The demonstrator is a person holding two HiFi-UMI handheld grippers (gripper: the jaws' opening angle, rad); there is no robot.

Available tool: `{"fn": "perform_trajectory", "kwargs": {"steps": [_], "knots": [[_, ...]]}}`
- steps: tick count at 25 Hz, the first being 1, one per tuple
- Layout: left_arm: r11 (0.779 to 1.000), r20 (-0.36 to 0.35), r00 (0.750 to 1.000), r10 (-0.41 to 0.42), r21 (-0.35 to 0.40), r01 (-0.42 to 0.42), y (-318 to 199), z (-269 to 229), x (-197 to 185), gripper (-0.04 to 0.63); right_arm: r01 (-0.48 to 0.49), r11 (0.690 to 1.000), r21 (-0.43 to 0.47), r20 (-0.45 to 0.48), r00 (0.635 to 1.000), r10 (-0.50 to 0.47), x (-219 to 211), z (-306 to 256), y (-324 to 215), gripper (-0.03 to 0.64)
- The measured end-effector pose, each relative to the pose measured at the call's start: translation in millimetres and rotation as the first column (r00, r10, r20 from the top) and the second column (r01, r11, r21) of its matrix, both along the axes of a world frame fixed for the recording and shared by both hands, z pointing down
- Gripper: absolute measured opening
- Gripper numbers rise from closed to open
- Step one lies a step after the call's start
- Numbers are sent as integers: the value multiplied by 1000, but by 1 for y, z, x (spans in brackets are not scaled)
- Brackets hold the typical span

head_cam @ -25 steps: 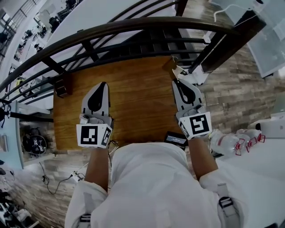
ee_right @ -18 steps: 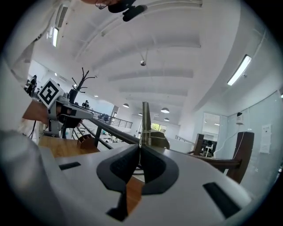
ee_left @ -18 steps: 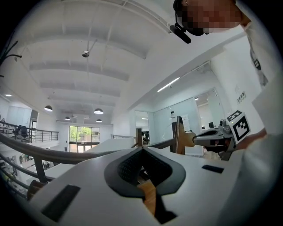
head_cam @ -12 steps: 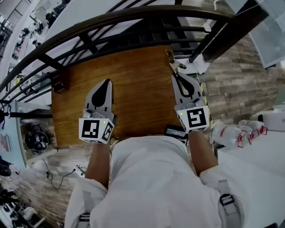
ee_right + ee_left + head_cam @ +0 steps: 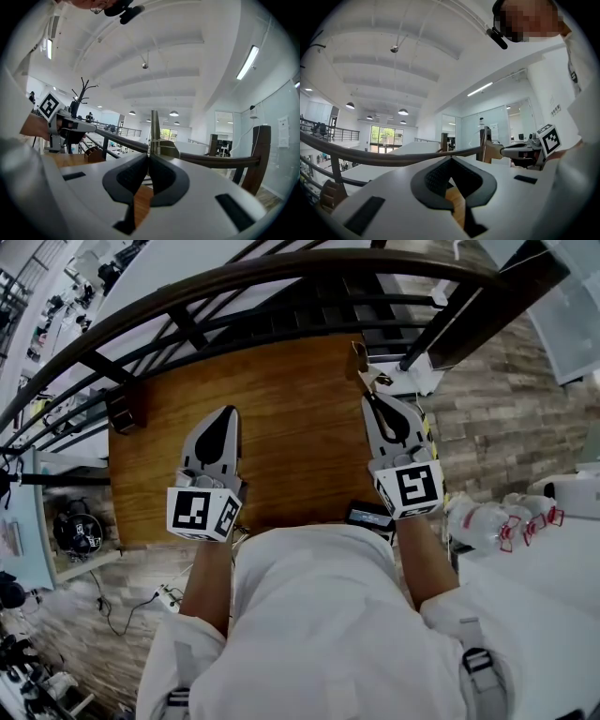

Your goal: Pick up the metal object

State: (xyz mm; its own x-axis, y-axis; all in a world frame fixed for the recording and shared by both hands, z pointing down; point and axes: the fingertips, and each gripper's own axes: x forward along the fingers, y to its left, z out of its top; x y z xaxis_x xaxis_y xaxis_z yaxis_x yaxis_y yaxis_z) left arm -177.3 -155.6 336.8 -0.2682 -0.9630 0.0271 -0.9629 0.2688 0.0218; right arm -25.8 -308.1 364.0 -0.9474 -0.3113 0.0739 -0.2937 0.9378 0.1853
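The metal object, a thin steel strip with a spring and a brass-coloured block, sticks out past the tip of my right gripper over the far right corner of the wooden table. In the right gripper view the metal object stands upright, pinched between the dark pads, and the right gripper is shut on it. My left gripper hovers over the table's left half. In the left gripper view the left gripper has its tips together with nothing between them.
A dark curved railing runs behind the table. A small dark wooden box sits at the far left corner. A black device lies at the near edge. Plastic bottles lie on a white surface at the right.
The head view has shifted a little. Both grippers keep their places over the table, the right one still shut on the metal object.
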Motion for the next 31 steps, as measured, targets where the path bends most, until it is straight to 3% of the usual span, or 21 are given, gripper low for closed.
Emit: {"fn": "perform_trajectory", "kwargs": {"steps": [16,31], "knots": [[1000,-59,998,21,-6,-21,-1,23,3,13,18,997,-71,25,1000,-16,-3,10,1,28],[999,-178,984,29,-25,-34,-3,49,4,11,21,991,-130,26,999,-18,-4,27,1,28]]}}
